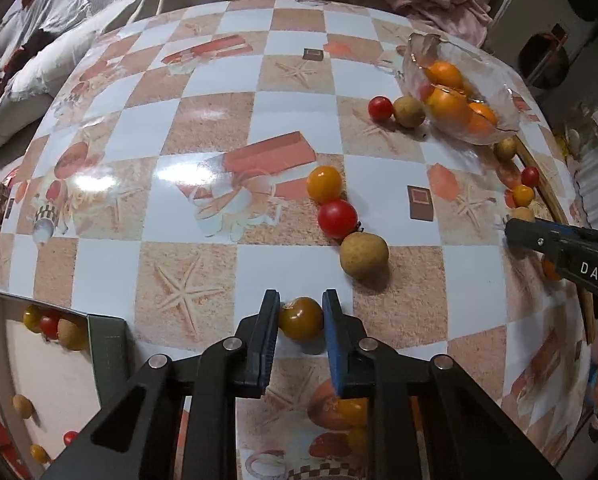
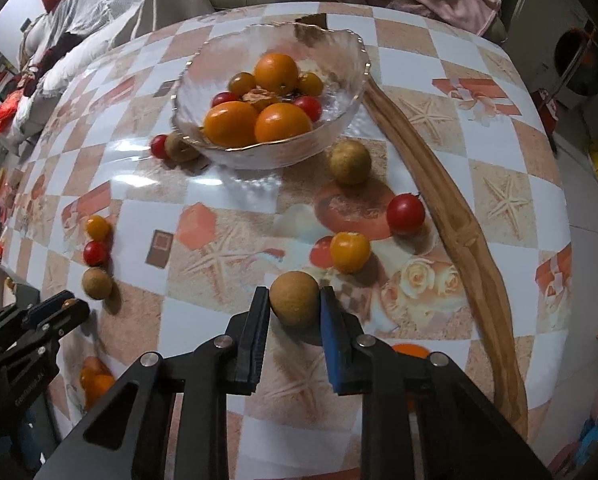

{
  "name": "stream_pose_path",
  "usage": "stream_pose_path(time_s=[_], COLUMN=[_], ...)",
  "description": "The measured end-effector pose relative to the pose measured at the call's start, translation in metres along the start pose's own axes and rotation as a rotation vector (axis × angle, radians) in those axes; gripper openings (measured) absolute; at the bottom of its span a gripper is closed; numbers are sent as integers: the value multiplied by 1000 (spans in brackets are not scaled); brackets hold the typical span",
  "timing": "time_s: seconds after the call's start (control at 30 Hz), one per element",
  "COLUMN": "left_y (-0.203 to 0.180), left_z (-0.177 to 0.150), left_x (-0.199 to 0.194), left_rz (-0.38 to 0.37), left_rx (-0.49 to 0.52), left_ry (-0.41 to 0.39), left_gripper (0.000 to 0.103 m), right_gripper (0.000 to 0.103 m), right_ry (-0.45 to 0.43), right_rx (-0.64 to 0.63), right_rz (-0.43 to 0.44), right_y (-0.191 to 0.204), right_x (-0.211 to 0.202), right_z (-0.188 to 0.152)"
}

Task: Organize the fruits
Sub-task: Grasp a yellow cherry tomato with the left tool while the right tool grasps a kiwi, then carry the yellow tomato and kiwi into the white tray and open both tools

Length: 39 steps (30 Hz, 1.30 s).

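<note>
My left gripper (image 1: 301, 312) is shut on a yellow cherry tomato (image 1: 302, 319) low over the table. Beyond it lie a brown longan (image 1: 364, 255), a red tomato (image 1: 337, 218) and a yellow tomato (image 1: 324, 184) in a row. My right gripper (image 2: 295, 304) is shut on a brown longan (image 2: 295, 299). Ahead of it lie a yellow tomato (image 2: 350, 252), a red tomato (image 2: 405, 208) and a longan (image 2: 350, 161). A glass bowl (image 2: 339, 46) holds oranges and small tomatoes. A white box (image 1: 55, 380) at lower left holds several small fruits.
A wooden tray (image 2: 455, 216) curves along the right of the table. A red tomato (image 1: 380, 108) and a longan (image 1: 409, 111) lie beside the bowl (image 1: 503, 110). Bedding and pink clothes lie beyond the far table edge. The left gripper (image 2: 65, 312) shows at the right view's lower left.
</note>
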<state>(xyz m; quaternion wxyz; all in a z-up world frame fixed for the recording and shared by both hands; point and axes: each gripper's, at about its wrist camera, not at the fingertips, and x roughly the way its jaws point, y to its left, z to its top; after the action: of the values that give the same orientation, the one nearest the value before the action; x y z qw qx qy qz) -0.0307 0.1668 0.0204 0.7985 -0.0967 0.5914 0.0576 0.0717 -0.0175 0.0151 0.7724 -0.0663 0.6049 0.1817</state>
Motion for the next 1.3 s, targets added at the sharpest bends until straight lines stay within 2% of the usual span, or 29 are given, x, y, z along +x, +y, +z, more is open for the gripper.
stream_pose_path(time_s=[0.37, 0.8, 1.3], left_y=[7, 14, 71], left_z=[-7, -20, -63], left_x=[-16, -51, -91], left_rz=[-34, -53, -48], left_rx=[-14, 0, -91], left_ry=[-6, -47, -79], left_gripper=[23, 23, 23], right_gripper=[27, 27, 27], right_ry=[-15, -4, -10], right_rx=[0, -12, -100], right_rz=[87, 114, 160], right_y=[23, 47, 114], right_x=[-22, -44, -62], right_z=[-19, -43, -56])
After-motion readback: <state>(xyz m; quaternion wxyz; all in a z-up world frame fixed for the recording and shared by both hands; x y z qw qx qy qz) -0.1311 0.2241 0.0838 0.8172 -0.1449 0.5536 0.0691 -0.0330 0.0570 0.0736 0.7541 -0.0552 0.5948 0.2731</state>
